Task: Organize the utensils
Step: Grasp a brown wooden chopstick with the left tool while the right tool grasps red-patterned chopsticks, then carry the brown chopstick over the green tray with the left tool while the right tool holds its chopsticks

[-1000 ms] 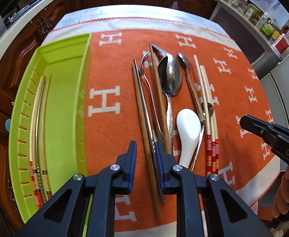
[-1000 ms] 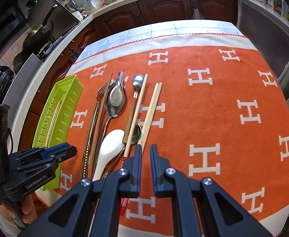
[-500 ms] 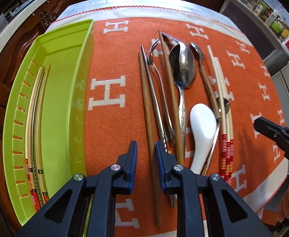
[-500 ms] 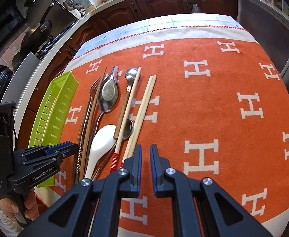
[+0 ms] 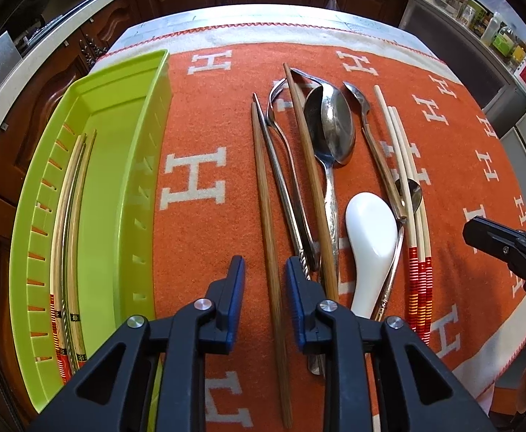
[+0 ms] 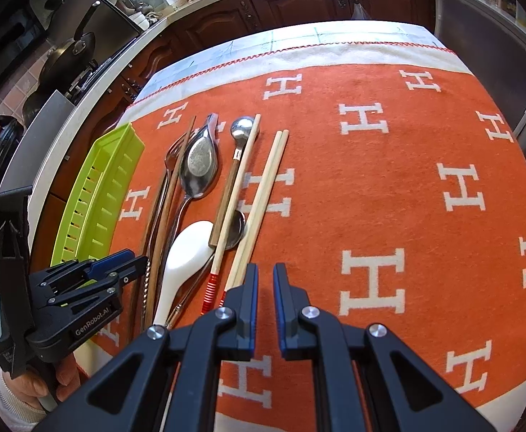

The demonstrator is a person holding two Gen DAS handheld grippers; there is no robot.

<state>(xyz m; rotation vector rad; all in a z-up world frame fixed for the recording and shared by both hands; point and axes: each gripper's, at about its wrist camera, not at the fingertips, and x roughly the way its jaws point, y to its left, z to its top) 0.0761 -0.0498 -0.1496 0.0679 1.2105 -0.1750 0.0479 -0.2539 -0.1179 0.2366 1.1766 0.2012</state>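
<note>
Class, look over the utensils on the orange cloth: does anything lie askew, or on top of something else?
Yes. The wooden-handled spoon lies slanted, its handle end resting on a small metal spoon's bowl, and a red-banded chopstick crosses over both. The large metal spoon overlaps another bowl. The other utensils lie roughly parallel.

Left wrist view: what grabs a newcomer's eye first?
The orange blanket with white H letters fills the view. Down its middle lies a row of utensils: brown chopsticks, metal spoons, a white ceramic spoon and red-banded chopsticks. A lime green tray at the blanket's left edge holds a few chopsticks, and the left tool is closing with a brown chopstick between its pads.
</note>
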